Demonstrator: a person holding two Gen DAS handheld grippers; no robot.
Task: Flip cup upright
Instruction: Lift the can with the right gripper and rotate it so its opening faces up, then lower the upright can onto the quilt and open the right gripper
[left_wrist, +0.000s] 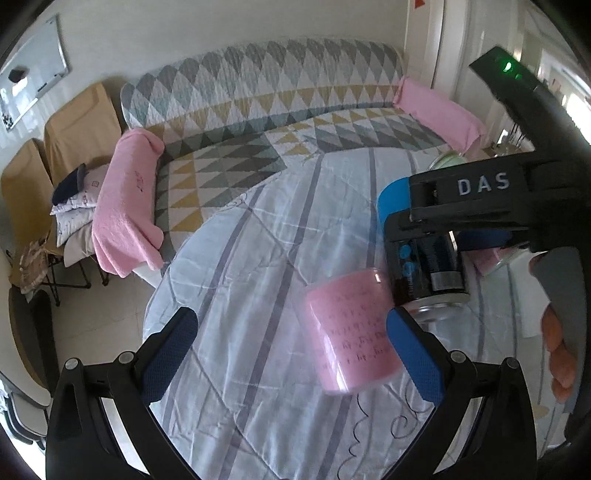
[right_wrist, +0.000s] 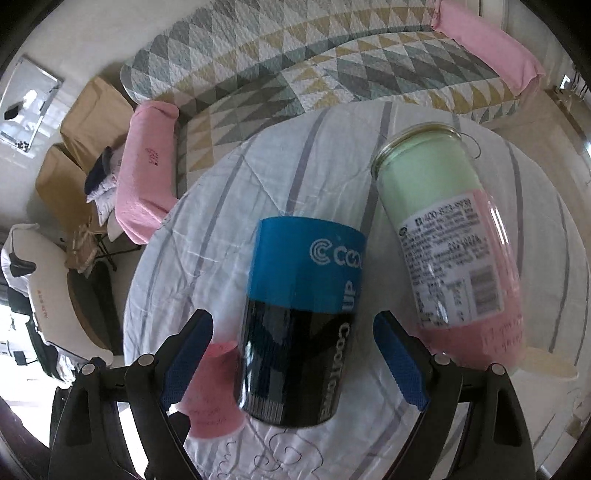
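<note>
A blue and black cup stands upside down on the round table, its blue end up. My right gripper is open, its fingers on either side of the cup and apart from it. In the left wrist view the same cup shows under the right gripper's body. A pink cup stands on the table between my left gripper's fingers; the left gripper is open and empty. The pink cup also shows in the right wrist view.
A tall glass jar with green and pink contents stands right of the blue cup. The table wears a striped white cloth. A patterned sofa with pink towels stands behind it. Cardboard boxes stand at the left.
</note>
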